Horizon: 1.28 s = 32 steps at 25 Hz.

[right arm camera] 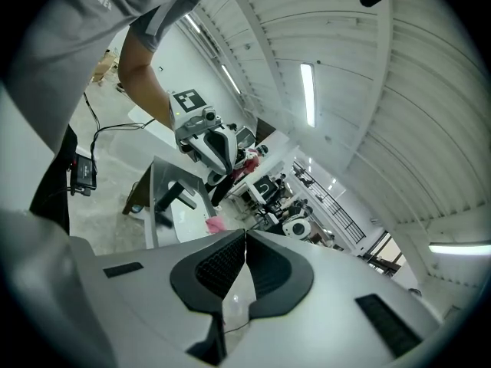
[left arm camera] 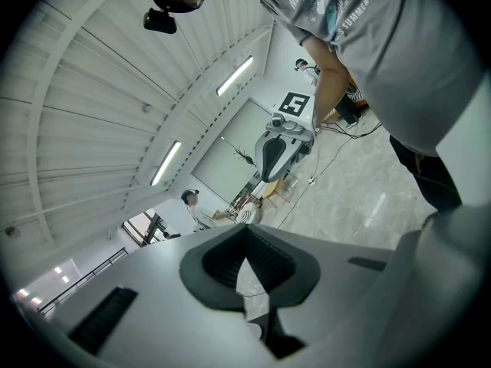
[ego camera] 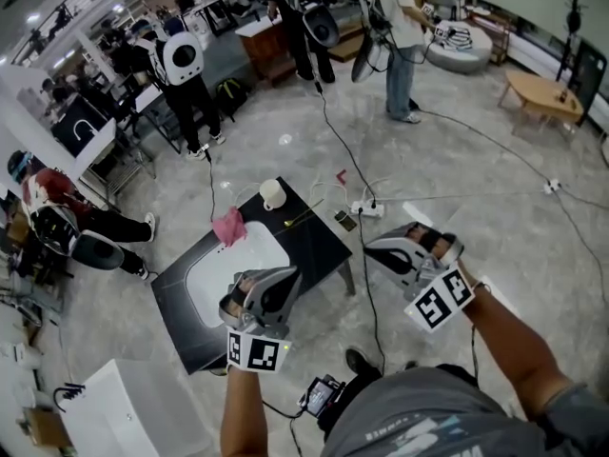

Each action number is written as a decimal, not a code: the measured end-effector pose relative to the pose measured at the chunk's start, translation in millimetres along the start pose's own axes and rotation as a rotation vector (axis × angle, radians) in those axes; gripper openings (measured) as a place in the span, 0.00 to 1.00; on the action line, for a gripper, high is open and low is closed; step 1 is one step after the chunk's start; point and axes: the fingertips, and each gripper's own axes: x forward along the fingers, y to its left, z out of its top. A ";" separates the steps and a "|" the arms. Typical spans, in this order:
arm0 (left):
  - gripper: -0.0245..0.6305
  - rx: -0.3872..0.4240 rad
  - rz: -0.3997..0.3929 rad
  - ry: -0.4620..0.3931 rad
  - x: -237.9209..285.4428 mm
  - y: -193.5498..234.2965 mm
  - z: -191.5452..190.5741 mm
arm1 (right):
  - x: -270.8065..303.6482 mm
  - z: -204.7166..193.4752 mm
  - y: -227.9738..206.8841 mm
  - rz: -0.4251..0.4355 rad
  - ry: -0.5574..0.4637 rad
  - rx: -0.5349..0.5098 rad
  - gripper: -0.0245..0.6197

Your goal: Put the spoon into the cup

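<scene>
On the glossy grey stone floor (ego camera: 476, 188) stands a low black table (ego camera: 319, 246), and everything else places itself from that. Well off the table's left side a person in red (ego camera: 43, 198) sits low by some desks, and near its closest corner stands a white box (ego camera: 143, 412). A white mat (ego camera: 224, 274) covers the middle of the tabletop. A pink cloth (ego camera: 229, 227) lies at the mat's far edge. The cup (ego camera: 273, 194), white and upright, stands at the table's far corner. The spoon (ego camera: 303, 217) lies flat on the bare black top just right of the cup, not touching it. The left gripper (ego camera: 262, 291) hangs over the table's near side. The right gripper (ego camera: 411, 253) hangs over the floor off the table's right edge. Each has its jaws closed together on nothing. Beside the table's far right edge a power strip (ego camera: 366, 208) lies on the floor, with cables (ego camera: 333, 141) trailing away. Far beyond stand people (ego camera: 400, 27), and a wooden table (ego camera: 542, 93) sits well to the right.

From the left gripper view you get ribbed ceiling, strip lights (left arm camera: 234, 75) and the other gripper side-on. Only the right gripper view catches the table, with the cloth on it and the left gripper above
</scene>
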 end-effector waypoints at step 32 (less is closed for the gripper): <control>0.04 -0.047 0.085 -0.042 -27.5 63.1 -83.5 | 108.3 11.5 -13.3 0.015 0.042 -0.016 0.09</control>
